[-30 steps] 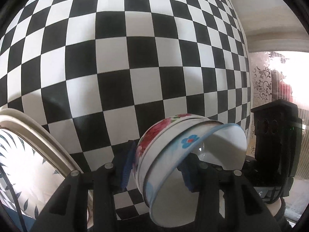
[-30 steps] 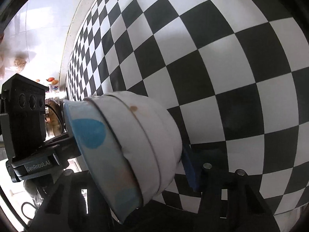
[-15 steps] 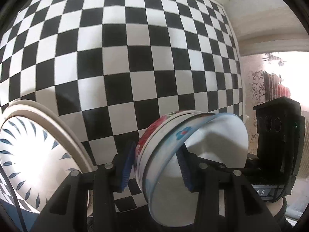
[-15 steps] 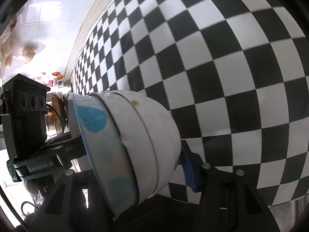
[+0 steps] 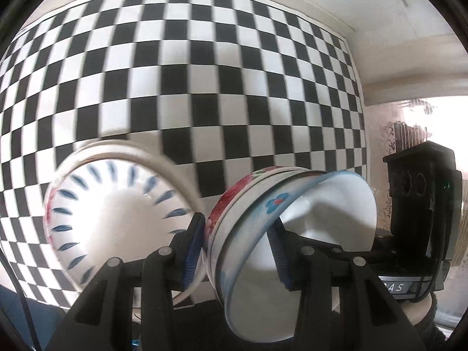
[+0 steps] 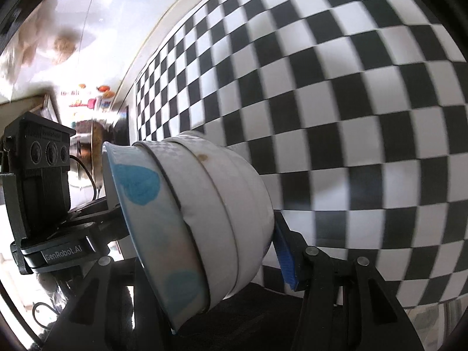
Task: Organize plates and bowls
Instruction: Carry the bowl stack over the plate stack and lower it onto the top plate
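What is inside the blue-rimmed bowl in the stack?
The blue-rimmed bowl looks empty: bare white inside, one left gripper finger over its rim. That finger covers part of the wall.

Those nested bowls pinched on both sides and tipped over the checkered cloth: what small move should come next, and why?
Probably tip the nested bowls back toward level. Both the left hand-held gripper and the right hand-held gripper clamp the same stack, which is tilted steeply on its side, so the inner bowls could slide out. The blue-patterned plate on the checkered cloth looks like a plausible place to set them.
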Demonstrator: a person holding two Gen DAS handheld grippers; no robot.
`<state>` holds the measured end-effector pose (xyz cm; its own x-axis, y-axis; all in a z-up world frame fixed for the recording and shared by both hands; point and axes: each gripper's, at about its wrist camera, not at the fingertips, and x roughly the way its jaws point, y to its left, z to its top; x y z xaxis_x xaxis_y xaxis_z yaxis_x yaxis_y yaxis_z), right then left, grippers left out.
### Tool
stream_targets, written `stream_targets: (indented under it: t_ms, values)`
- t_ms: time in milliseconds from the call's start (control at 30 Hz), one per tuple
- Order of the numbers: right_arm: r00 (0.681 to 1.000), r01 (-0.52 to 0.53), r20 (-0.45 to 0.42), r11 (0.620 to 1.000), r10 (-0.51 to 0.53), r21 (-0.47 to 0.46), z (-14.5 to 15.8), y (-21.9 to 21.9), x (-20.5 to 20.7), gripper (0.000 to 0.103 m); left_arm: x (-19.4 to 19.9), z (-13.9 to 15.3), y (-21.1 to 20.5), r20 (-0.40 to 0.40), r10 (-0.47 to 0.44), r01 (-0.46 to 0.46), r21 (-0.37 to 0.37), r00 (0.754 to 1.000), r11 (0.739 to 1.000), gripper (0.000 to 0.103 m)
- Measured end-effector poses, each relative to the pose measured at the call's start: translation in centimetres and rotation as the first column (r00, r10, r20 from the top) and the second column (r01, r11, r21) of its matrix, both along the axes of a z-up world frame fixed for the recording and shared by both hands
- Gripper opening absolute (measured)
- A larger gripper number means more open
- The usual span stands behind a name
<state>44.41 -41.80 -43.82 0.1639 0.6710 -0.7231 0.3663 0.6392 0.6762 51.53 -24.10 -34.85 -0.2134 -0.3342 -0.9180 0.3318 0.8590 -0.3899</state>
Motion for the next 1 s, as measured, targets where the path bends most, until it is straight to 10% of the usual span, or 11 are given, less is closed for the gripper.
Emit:
stream_targets:
  t_ms: [467,1000]
  values:
    - [0.99,-0.141,0.002,0.99,0.141,0.026,-1.1,10.8,4.5,0.054,2.1,-0.7,10.4,0.001,0.137,-0.137,0.042,0.991,0.99,0.041]
    - [0.984,-0.17,-0.057,0.985,0.17,0.002,-4.1,13.9,6.4,0.054,3.1,-4.3,12.0,-0.043,0.167,-0.164,0.075,0.985,0.984,0.041]
